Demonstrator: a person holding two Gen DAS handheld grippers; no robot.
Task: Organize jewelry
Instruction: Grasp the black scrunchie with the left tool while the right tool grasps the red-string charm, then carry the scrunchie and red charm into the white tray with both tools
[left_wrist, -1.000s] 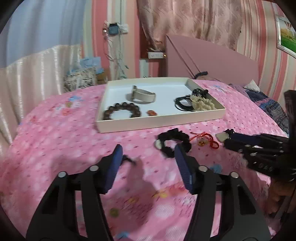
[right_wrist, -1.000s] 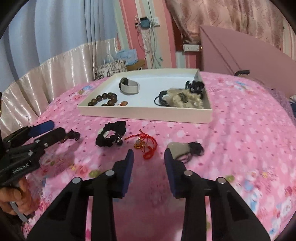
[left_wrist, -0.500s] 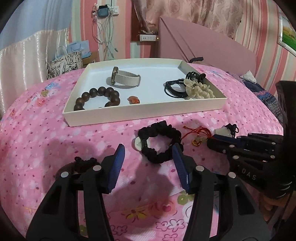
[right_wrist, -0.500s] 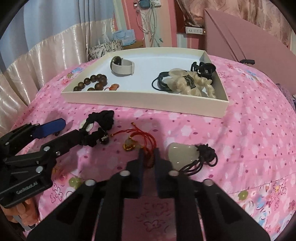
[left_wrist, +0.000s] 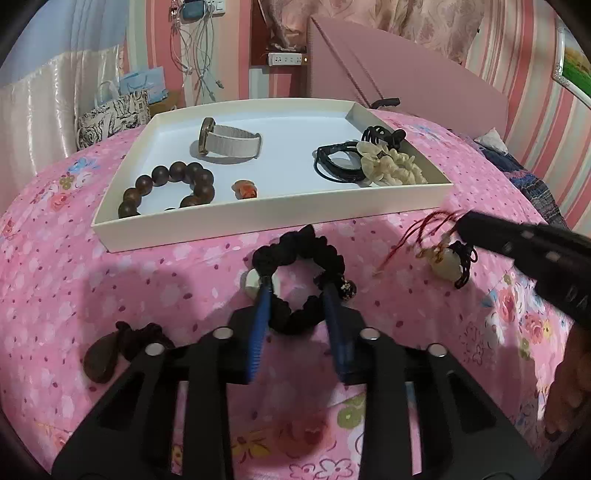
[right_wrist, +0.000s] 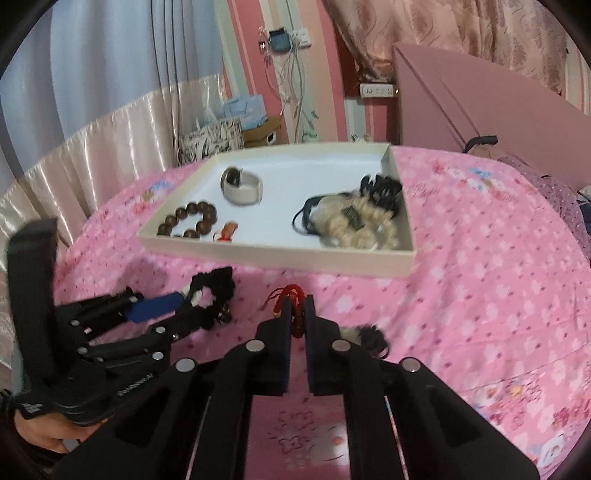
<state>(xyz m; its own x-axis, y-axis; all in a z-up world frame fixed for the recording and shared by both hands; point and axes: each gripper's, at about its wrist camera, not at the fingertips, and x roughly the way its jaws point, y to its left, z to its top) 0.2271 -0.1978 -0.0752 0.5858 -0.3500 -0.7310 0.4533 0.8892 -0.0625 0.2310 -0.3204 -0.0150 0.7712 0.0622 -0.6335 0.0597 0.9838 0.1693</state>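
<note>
A black fabric bracelet (left_wrist: 299, 243) lies on the pink bedspread in front of the white tray (left_wrist: 258, 218). My left gripper (left_wrist: 295, 288) is closing on it, and its blue pads press the ring's lower half from both sides. The right wrist view shows that left gripper (right_wrist: 192, 306) at the bracelet (right_wrist: 216, 284). My right gripper (right_wrist: 297, 306) is shut on a red cord charm (right_wrist: 290, 293). In the left wrist view the right gripper (left_wrist: 461, 223) holds the red cord (left_wrist: 417, 232) off the bed with a gold charm dangling.
The tray holds a wooden bead bracelet (left_wrist: 166, 184), a white-strap watch (left_wrist: 229, 142), an orange charm (left_wrist: 243, 188), black bands (left_wrist: 336, 162) and a cream scrunchie (left_wrist: 391, 166). A white pendant on black cord (left_wrist: 450, 264) and a dark brown pendant (left_wrist: 103, 358) lie on the bed.
My left gripper came forward and down over the black bracelet and its jaws narrowed around it. My right gripper shut on the red cord and lifted it off the bedspread.
</note>
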